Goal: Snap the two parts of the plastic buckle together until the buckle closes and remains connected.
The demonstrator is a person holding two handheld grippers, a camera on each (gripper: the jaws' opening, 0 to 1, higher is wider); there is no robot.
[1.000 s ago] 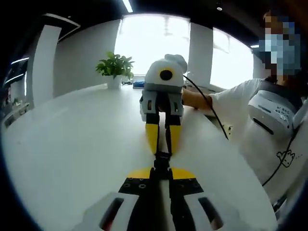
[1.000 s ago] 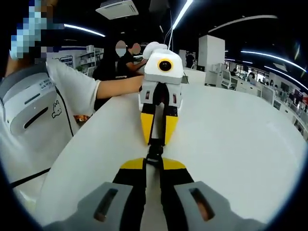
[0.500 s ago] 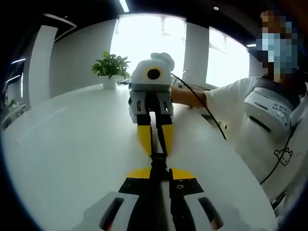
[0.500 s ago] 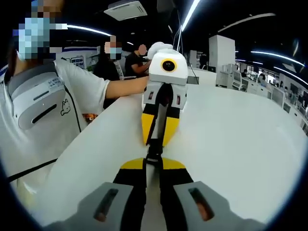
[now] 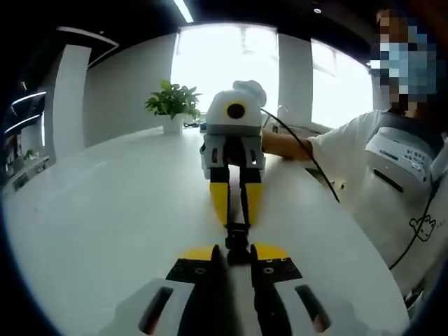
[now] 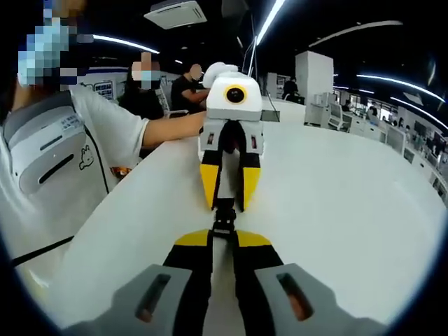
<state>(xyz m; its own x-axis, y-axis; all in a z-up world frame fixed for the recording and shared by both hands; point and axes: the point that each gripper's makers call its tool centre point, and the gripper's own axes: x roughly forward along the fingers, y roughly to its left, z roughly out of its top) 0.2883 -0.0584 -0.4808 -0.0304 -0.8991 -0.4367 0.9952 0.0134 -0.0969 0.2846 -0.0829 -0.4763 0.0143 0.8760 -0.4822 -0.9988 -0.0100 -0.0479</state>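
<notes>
A small black plastic buckle hangs just above the white table, and its two parts look joined into one piece. In the left gripper view my left gripper has its jaws apart on either side of the buckle's near end. Facing it, my right gripper pinches the far end with its yellow fingertips. In the right gripper view the right gripper is shut on the buckle. Opposite, the left gripper has its yellow fingers spread.
A person in a white shirt stands along the table's edge, one hand on each gripper. A potted plant stands at the far end of the table. A black cable trails from the right gripper. Other people sit further back.
My left gripper's jaws have spread apart and let go of the buckle. The right gripper still holds it. Both views have shifted a little with the hands.
</notes>
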